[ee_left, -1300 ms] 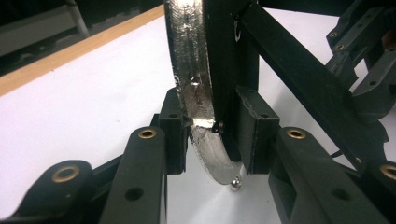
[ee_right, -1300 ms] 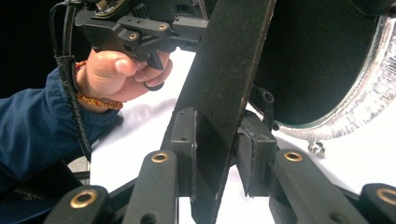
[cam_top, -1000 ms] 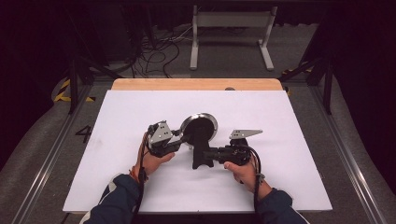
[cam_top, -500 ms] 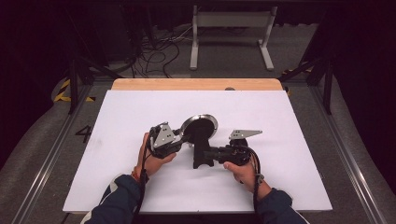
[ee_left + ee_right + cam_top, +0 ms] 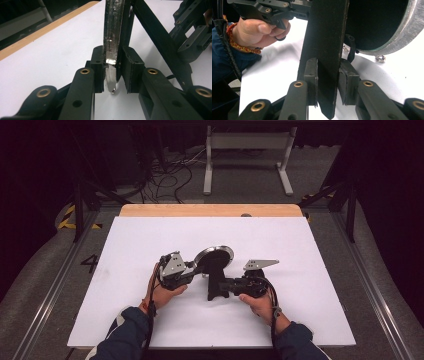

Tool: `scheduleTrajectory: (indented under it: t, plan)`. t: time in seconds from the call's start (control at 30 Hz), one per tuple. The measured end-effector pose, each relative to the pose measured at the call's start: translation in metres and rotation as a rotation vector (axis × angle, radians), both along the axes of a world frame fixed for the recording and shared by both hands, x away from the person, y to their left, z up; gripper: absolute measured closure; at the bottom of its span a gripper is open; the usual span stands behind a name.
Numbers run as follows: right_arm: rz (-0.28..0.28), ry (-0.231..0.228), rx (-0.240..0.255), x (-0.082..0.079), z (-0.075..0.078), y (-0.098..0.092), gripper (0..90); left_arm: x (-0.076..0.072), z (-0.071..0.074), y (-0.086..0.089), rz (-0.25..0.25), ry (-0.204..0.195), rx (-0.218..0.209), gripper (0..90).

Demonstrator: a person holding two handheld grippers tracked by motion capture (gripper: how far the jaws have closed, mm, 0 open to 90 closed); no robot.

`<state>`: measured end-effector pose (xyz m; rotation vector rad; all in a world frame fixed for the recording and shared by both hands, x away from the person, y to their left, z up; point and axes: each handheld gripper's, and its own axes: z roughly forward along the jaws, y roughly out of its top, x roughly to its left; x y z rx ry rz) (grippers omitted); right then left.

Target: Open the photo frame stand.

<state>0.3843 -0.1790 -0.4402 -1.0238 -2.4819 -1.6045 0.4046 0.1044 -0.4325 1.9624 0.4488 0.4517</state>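
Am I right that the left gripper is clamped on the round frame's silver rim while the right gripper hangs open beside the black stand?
Not quite: the right gripper is not open. The right gripper view shows its jaws shut on the black stand. The left gripper does clamp the silver rim.

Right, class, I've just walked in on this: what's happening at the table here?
A person at a white table holds a hand-held gripper in each hand and works on one object: a round, silver-rimmed frame with a black stand strut on its back. The left hand-held gripper is clamped on the frame's silver rim, and the right hand-held gripper is clamped on the strut. The frame sits near the table's middle, held between both.
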Motion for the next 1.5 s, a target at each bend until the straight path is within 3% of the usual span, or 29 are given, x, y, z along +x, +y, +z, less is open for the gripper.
scheduleTrajectory:
  t: [0.17,0.33,0.73,1.3,1.5]
  plan:
    - [0.004,0.002,-0.002,0.000,-0.001,0.000,72.1,0.001,-0.004,-0.001,-0.010,0.019,0.007,73.8]
    - [0.007,0.004,-0.011,-0.001,-0.001,0.000,72.7,0.003,-0.011,-0.004,-0.011,0.039,0.045,73.7]
    - [0.014,0.004,-0.025,-0.003,-0.001,0.001,73.2,0.003,-0.017,-0.007,-0.012,0.035,0.084,73.8]
    - [0.017,0.000,-0.039,-0.005,-0.001,0.001,73.7,-0.002,-0.019,-0.014,0.041,-0.055,0.150,70.9]
    - [0.016,0.000,-0.067,-0.005,-0.003,0.003,74.8,-0.001,-0.021,-0.015,0.069,-0.062,0.160,70.6]
